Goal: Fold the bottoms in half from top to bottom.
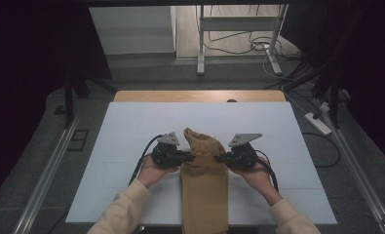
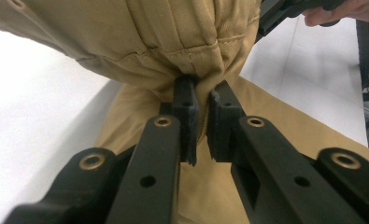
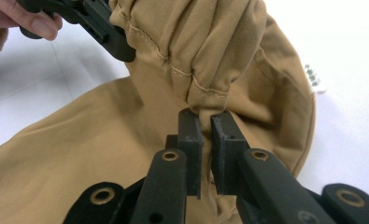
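A tan garment (image 1: 204,185) lies in a long folded strip down the middle of the white table (image 1: 131,126), its near end hanging over the front edge. My left gripper (image 1: 189,157) pinches its left edge and my right gripper (image 1: 220,158) pinches its right edge, with the far end of the cloth bunched and lifted between them. In the left gripper view my left gripper (image 2: 202,100) is shut on a gathered seam of the tan garment (image 2: 173,32). In the right gripper view my right gripper (image 3: 207,116) is shut on a bunched hem of the tan garment (image 3: 79,158).
The white table's wooden far edge (image 1: 200,95) shows behind the board. Beyond it stand a metal desk frame (image 1: 239,29) and loose cables (image 1: 258,46) on the floor. A power strip (image 1: 317,123) lies on the floor at the right. Rails (image 1: 48,170) run along both sides.
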The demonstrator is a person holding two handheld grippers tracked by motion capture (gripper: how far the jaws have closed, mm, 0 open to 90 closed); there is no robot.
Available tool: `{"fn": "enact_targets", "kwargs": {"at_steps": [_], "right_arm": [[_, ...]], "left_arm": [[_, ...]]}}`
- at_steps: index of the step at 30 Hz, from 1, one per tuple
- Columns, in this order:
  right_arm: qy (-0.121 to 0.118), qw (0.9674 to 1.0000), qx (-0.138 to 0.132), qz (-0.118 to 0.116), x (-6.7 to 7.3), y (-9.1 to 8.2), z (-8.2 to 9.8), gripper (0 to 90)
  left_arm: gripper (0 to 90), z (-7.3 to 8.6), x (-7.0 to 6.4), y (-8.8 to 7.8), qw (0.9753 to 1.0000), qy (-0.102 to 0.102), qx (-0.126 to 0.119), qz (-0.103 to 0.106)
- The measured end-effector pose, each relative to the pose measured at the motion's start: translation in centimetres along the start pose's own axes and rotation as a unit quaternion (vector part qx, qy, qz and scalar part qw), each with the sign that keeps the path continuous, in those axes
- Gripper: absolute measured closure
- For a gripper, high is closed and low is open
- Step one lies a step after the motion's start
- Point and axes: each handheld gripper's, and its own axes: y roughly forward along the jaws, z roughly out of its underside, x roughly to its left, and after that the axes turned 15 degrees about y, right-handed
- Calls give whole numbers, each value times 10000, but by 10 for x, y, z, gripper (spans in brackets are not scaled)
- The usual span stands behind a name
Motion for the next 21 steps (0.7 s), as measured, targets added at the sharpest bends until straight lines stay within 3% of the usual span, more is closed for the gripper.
{"fn": "enact_targets", "kwargs": {"at_steps": [21], "right_arm": [[-162,9996,160,-186,22,-9,30,832]], "left_arm": [[829,12,-26,0,9996,165,89,190]]}}
